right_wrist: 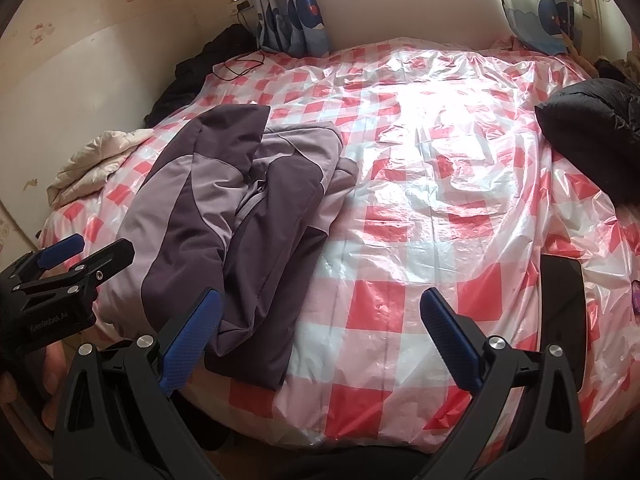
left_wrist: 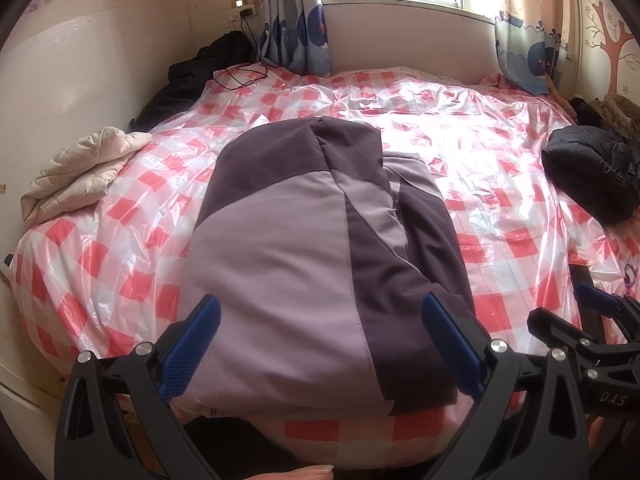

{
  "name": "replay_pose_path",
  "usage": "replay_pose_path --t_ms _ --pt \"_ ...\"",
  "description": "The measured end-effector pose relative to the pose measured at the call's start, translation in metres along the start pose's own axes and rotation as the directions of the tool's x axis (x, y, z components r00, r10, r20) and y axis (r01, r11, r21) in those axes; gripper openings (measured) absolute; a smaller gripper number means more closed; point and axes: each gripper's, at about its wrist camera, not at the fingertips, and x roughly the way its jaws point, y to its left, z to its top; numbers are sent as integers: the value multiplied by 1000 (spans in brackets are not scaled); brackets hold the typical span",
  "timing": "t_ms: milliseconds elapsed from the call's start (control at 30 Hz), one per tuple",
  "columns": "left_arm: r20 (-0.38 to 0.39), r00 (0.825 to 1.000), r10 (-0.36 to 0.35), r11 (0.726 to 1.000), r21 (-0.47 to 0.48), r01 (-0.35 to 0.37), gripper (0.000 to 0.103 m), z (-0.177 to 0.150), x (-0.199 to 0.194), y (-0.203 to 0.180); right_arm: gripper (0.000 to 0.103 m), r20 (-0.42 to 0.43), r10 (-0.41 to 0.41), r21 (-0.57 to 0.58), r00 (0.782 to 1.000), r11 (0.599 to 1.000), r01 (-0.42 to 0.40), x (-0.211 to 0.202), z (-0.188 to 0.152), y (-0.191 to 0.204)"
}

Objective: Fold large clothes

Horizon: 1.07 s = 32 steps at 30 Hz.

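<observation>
A folded purple jacket (left_wrist: 320,248) lies at the near left of the bed (right_wrist: 440,200) — its near edge hidden behind the left gripper (left_wrist: 320,344). Both it and the right gripper (right_wrist: 320,340) gape wide, holding nothing — a dark bundle (right_wrist: 588,136) is cut off far right

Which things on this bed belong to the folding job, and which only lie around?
For the job: purple jacket, left gripper, right gripper.

Lying about: cream quilted garment, black puffy garment, dark clothes by the wall, black cable.
</observation>
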Motion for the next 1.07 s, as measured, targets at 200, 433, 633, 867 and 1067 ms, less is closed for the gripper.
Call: replay_pose_path --t_ms 200,433,633,867,1067 --pt "-3 1000 7 1000 -13 -7 96 0 0 7 96 -1 1 -1 1000 1000 -1 0 0 2" --pt "-15 1000 7 999 -44 -7 96 0 2 16 96 -3 0 -11 1000 1000 0 1 3 4" --pt "17 999 -29 997 -70 30 96 -3 2 25 96 -13 5 -15 1000 1000 -6 5 3 3" --pt "31 999 28 997 -75 -25 94 -2 1 30 96 -10 5 -17 1000 1000 -5 6 4 3" --pt "-7 1000 26 995 -98 -27 95 -1 6 36 96 -10 5 -18 1000 1000 -5 5 4 3"
